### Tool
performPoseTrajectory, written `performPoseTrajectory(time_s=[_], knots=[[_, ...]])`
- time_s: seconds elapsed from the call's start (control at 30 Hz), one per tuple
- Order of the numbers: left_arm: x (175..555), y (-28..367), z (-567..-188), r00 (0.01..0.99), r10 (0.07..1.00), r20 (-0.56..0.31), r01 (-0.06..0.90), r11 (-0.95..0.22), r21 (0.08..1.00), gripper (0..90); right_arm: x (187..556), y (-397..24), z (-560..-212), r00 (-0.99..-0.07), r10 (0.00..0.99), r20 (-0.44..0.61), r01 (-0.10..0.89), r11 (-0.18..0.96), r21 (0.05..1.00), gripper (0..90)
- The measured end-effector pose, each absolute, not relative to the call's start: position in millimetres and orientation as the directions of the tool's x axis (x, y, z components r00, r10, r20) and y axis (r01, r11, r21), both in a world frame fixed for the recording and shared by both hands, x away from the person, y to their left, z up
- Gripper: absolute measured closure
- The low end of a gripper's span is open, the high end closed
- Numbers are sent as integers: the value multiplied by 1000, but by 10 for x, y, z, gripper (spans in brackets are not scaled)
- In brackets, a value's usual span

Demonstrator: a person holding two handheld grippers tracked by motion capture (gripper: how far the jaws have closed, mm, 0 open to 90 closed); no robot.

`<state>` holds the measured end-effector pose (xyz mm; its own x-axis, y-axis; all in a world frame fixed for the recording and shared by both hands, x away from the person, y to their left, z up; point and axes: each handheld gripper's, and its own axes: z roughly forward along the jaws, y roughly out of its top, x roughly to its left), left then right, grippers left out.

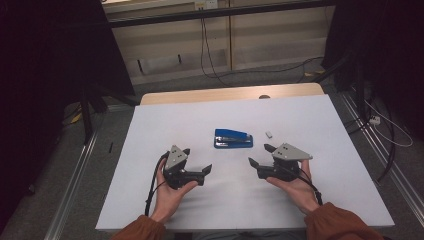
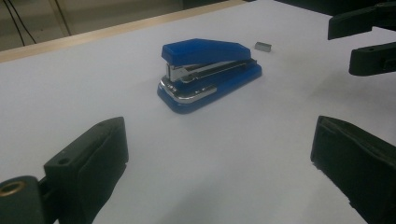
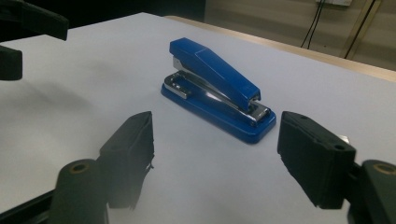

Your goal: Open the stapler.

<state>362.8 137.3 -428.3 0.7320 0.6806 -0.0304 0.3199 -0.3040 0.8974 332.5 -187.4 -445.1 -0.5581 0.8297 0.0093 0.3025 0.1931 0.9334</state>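
White tabletop (image 1: 165, 120) holds an unlabelled blue stapler (image 1: 233, 138); both grippers' jaws gape, empty.

- a lab-style recording station, dim at the edges: a white-topped table with a pale wooden far edge (image 1: 230, 94) stands on a grey floor.
- black cables (image 1: 207, 55) hang down a beige panelled wall (image 1: 260, 37).
- aluminium frame rails (image 1: 75, 175) flank the table; dark curtains (image 1: 50, 60) hang on both sides.

A small grey staple block (image 1: 268, 134) lies on the white counter (image 1: 165, 125); black cables (image 1: 207, 55) hang down the wooden wall behind, with aluminium rails (image 1: 75, 165) on the floor
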Motion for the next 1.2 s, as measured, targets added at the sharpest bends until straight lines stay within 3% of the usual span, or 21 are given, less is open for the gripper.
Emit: performPoseTrajectory(time_s=[0.47,0.63,0.8,1.1,1.2], knots=[[3951,1109,-4219,745,666,15,268,-319,909,56,3502,-1777,-4370,-578,816,17,298,192,935,443],[4056,1016,-4251,744,669,-6,278,-301,912,57,3576,-1692,-4375,-593,805,2,295,215,931,484],[4143,968,-4252,733,680,20,265,-312,912,50,3656,-1669,-4408,-592,805,24,305,196,932,613],[4441,851,-4246,727,685,37,270,-335,903,56,3809,-1623,-4443,-604,795,62,329,178,927,741],[4497,830,-4255,718,696,7,302,-320,898,59,3840,-1611,-4462,-597,800,52,333,189,924,776]])
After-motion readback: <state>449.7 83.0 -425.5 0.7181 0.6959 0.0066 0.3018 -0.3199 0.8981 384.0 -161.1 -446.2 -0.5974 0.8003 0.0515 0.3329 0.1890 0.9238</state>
